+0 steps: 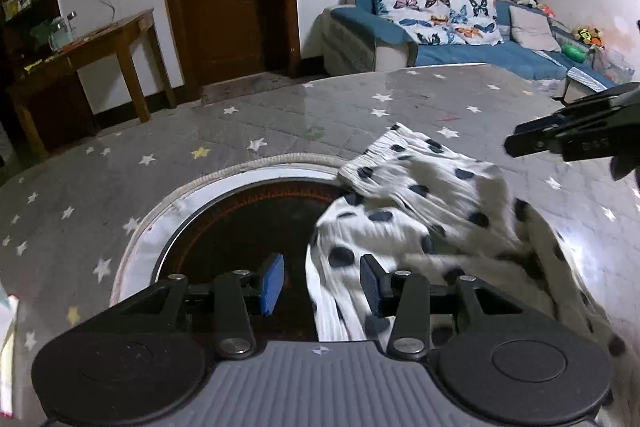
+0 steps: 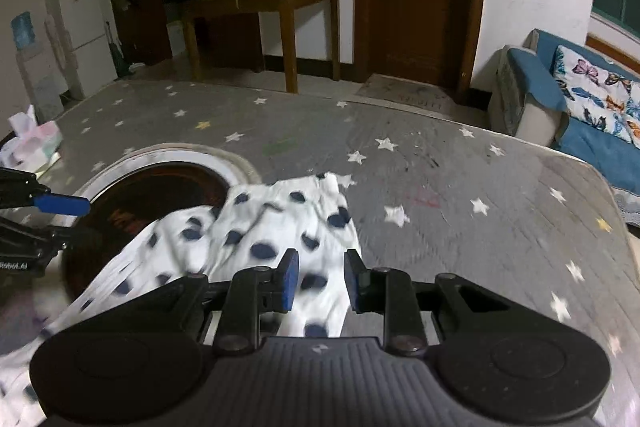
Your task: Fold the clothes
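white cloth with dark dots, the garment (image 1: 416, 211), is lying crumpled on the table (image 1: 240, 131), and one part of it is hanging over the round dark opening (image 1: 248, 223) in the middle. you are holding the left gripper (image 1: 322, 281) just above the near edge of the garment; its fingers (image 1: 273, 283) are standing open and holding nothing. the right gripper (image 2: 321, 281) is also hovering over the cloth with its fingers (image 2: 289, 281) apart and empty.

i think the risk is this: if you are closing on the loose middle and not on a hem or corner, you are taking several layers together, and the fold is coming out crooked. also the part over the opening may slide into it when you are pulling.

the left view is showing how deep the opening is and how the cloth is draping on its rim. the right view is showing the far corner of the garment on the starred cover, and a tissue box (image 2: 36, 141) at the table edge, which the left view is not showing clearly.
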Tool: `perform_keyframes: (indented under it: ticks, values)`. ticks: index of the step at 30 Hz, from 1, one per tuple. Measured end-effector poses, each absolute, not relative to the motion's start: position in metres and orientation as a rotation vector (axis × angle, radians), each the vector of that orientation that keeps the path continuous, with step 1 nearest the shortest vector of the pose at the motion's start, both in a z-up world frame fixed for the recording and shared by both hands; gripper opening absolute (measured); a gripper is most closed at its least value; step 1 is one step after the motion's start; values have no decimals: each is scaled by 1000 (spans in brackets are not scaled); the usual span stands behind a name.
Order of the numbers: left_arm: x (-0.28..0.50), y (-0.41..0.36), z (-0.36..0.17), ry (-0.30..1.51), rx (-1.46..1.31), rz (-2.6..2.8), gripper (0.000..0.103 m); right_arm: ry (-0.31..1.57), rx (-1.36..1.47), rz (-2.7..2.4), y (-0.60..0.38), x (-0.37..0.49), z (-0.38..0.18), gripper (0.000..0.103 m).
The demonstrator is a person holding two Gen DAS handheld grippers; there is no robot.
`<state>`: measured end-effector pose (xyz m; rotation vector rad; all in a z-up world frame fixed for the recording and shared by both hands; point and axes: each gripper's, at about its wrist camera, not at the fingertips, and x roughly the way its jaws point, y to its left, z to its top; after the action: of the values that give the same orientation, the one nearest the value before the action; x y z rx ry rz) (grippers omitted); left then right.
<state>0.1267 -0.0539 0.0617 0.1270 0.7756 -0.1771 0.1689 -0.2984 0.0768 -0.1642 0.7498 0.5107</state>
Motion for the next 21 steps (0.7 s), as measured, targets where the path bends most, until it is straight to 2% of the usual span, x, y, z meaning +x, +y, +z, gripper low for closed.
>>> perform_keyframes:
  ticks: [4,8,17,19,20,21]
  values:
    - [156,-59,53,784,130,-178,48,772,-165,517,-286,208,60,27]
    - [176,-62,44,806,120,-182,50,785,-155,530,-276,240,46,38]
    - [198,-69,32,825,132,-191,59,820,-107,536,-262,276,16,37]
    - [202,-70,31,824,135,-191,66,815,-97,546,-263,276,16,21]
    - [203,-71,31,823,136,-189,68,812,-94,544,-264,275,16,8]
    - [204,-71,31,823,137,-187,71,810,-93,536,-265,275,17,6]
